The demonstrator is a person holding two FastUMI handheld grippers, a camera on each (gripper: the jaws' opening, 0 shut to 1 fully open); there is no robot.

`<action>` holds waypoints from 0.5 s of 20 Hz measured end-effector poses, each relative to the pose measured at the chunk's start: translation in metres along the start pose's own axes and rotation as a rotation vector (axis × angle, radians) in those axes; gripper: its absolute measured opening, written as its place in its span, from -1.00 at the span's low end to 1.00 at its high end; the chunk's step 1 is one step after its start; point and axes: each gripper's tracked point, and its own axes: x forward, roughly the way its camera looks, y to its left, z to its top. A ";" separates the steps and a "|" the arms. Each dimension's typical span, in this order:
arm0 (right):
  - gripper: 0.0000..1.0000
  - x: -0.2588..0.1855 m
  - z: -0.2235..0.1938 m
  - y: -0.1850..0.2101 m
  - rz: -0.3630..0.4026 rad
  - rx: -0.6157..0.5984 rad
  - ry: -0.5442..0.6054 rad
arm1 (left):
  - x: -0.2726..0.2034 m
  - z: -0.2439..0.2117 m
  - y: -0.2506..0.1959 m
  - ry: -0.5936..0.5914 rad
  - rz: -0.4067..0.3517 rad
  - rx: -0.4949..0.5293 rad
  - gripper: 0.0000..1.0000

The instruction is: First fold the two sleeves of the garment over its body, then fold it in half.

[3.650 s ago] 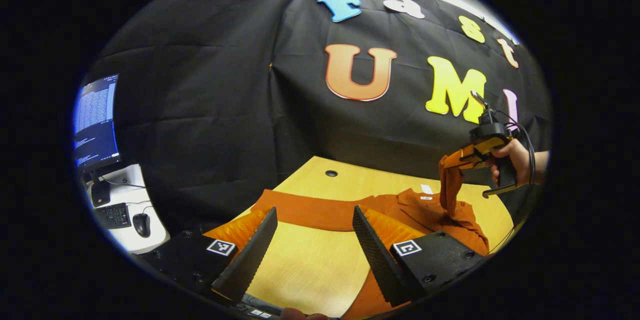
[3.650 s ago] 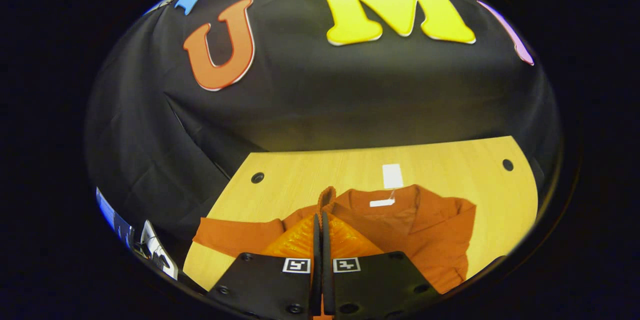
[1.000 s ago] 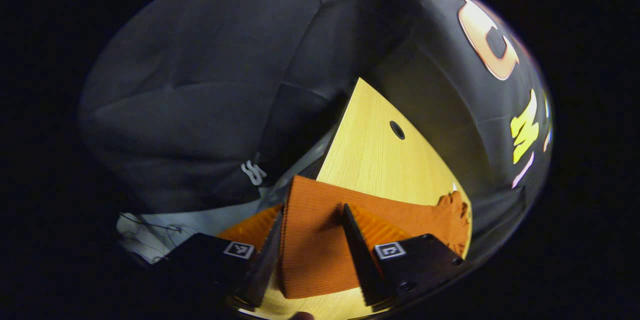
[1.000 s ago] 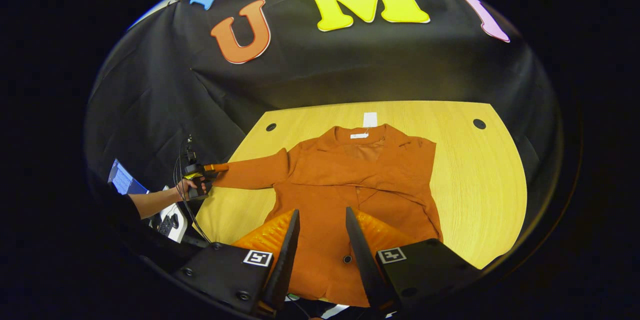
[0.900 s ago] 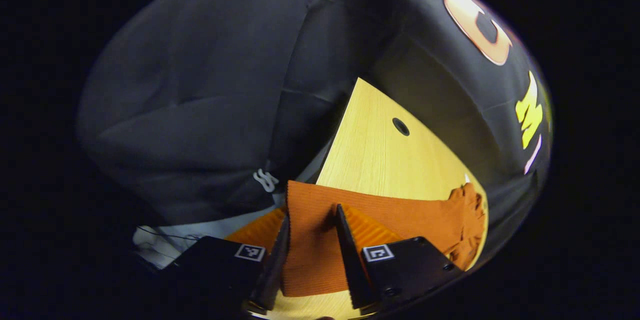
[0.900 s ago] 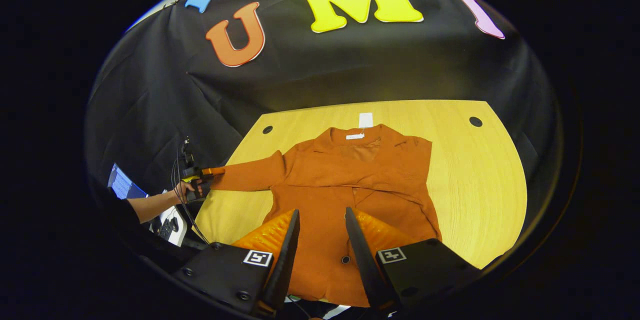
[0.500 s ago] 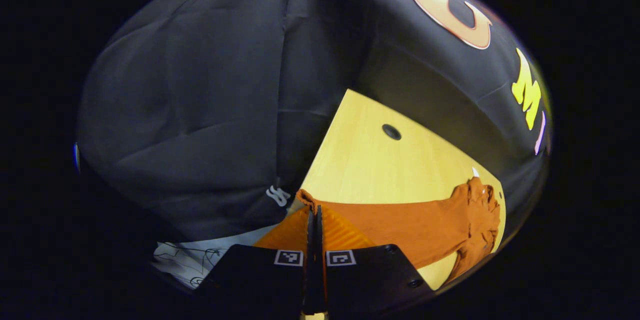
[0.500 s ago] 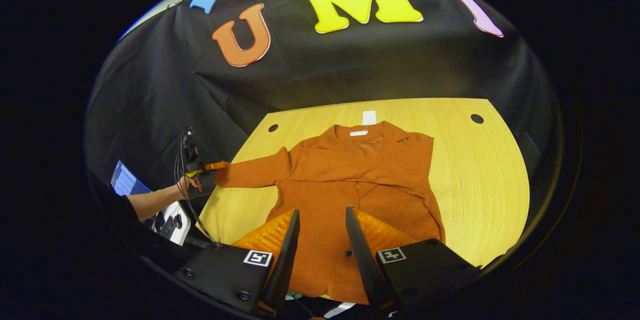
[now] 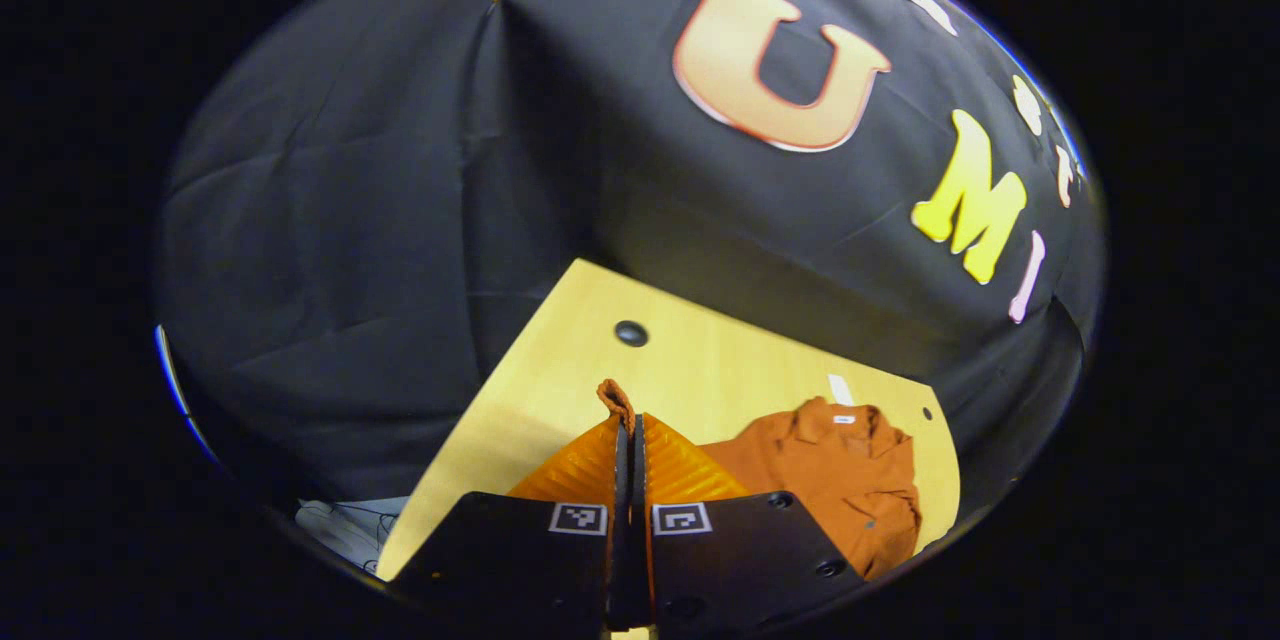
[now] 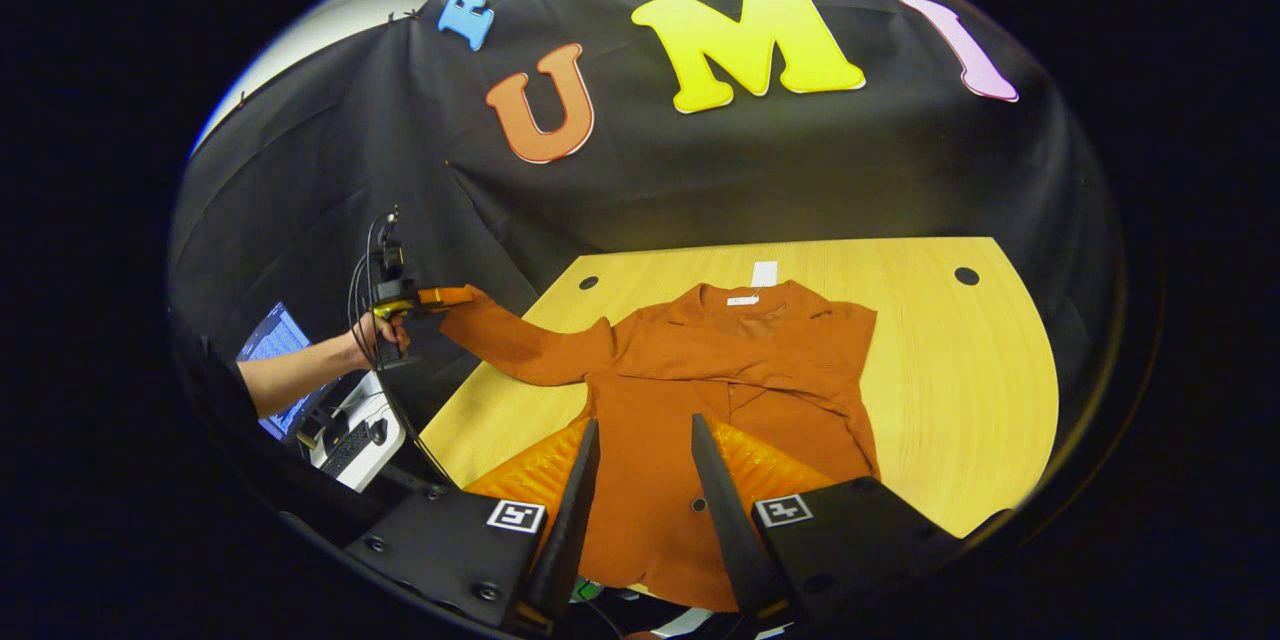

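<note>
A rust-orange button-front garment (image 10: 740,360) lies face up on the wooden table (image 10: 980,370), collar toward the wall. Its right-hand sleeve (image 10: 800,400) lies folded across the body. My left gripper (image 9: 628,430) is shut on the cuff (image 9: 613,398) of the other sleeve, which pokes out above the fingertips. In the right gripper view that left gripper (image 10: 445,297), held by a hand (image 10: 375,330), lifts the sleeve (image 10: 520,340) above the table's left edge. My right gripper (image 10: 640,480) hovers open over the garment's hem with nothing between its fingers.
A white tag (image 10: 763,273) lies on the table behind the collar. Cable holes (image 10: 966,275) mark the table's far corners. Left of the table stands a side desk with a monitor (image 10: 270,340) and a keyboard and mouse (image 10: 355,435). Bare wood lies right of the garment.
My left gripper closed on the left sleeve's cuff and raised it off the table. My right gripper, shut on the other sleeve 3.6 s ago, now stands open near the hem.
</note>
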 end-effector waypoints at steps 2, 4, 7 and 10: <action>0.23 -0.025 -0.002 -0.008 0.021 0.019 -0.038 | -0.019 0.010 -0.054 -0.019 -0.026 0.047 -0.94; 0.22 -0.051 -0.007 -0.024 0.035 0.042 -0.063 | -0.036 0.023 -0.114 -0.046 -0.063 0.096 -0.94; 0.23 -0.087 -0.011 -0.056 0.032 0.076 -0.094 | -0.051 0.022 -0.202 -0.042 -0.147 0.148 -0.94; 0.22 -0.123 -0.006 -0.090 0.009 0.128 -0.148 | -0.042 0.000 -0.276 -0.014 -0.204 0.243 -0.94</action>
